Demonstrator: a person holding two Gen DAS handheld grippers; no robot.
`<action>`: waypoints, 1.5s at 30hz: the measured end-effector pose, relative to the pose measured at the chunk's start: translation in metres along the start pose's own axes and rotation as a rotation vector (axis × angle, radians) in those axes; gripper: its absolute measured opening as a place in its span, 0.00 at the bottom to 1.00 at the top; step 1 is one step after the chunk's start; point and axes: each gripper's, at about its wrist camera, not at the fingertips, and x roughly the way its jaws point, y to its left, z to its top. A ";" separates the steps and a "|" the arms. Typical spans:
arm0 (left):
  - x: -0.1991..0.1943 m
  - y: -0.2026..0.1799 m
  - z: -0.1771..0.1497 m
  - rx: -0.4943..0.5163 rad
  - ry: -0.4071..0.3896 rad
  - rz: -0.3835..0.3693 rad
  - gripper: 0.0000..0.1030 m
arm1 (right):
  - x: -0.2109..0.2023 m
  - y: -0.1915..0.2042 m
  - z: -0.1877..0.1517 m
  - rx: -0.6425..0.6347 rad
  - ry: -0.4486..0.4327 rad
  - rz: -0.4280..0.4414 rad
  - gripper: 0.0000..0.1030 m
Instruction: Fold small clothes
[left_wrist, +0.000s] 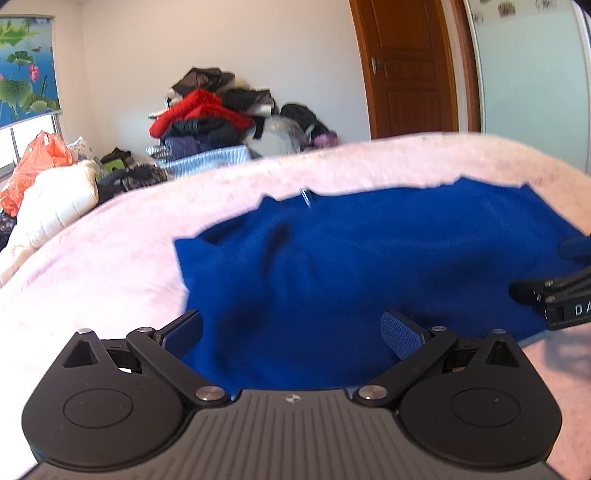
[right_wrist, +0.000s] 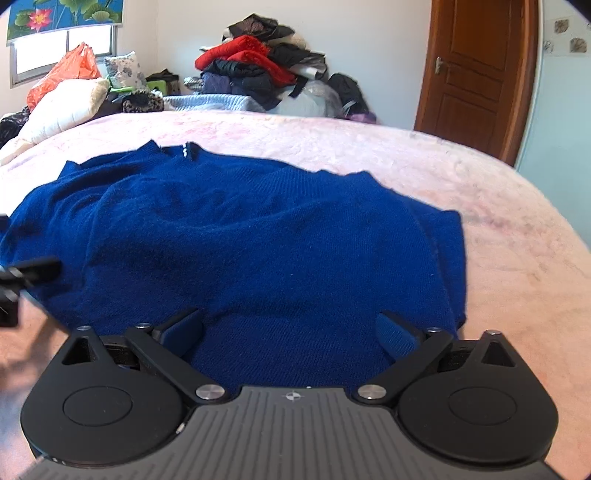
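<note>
A royal-blue knitted sweater (left_wrist: 369, 251) lies spread and rumpled on a pale pink bed cover (left_wrist: 92, 258); it also shows in the right wrist view (right_wrist: 251, 236). My left gripper (left_wrist: 291, 332) is open, its blue-padded fingers wide apart over the sweater's near left edge. My right gripper (right_wrist: 290, 330) is open over the sweater's near right hem. The right gripper's tip shows at the right edge of the left wrist view (left_wrist: 554, 295); the left gripper's tip shows at the left edge of the right wrist view (right_wrist: 22, 277).
A tall heap of red and dark clothes (right_wrist: 258, 74) stands behind the bed. A white quilt (right_wrist: 62, 107) and orange plastic bag (right_wrist: 70, 70) lie at the far left. A brown wooden door (right_wrist: 476, 74) is at the right.
</note>
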 end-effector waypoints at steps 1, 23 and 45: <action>-0.001 0.007 0.003 -0.003 0.003 -0.001 1.00 | -0.005 0.002 0.000 0.005 -0.026 0.003 0.92; 0.149 0.156 0.063 -0.486 0.378 -0.325 1.00 | -0.030 0.176 -0.002 -0.649 -0.129 0.132 0.88; 0.198 0.114 0.090 -0.340 0.360 -0.323 0.40 | 0.011 0.228 0.026 -0.654 -0.193 0.132 0.43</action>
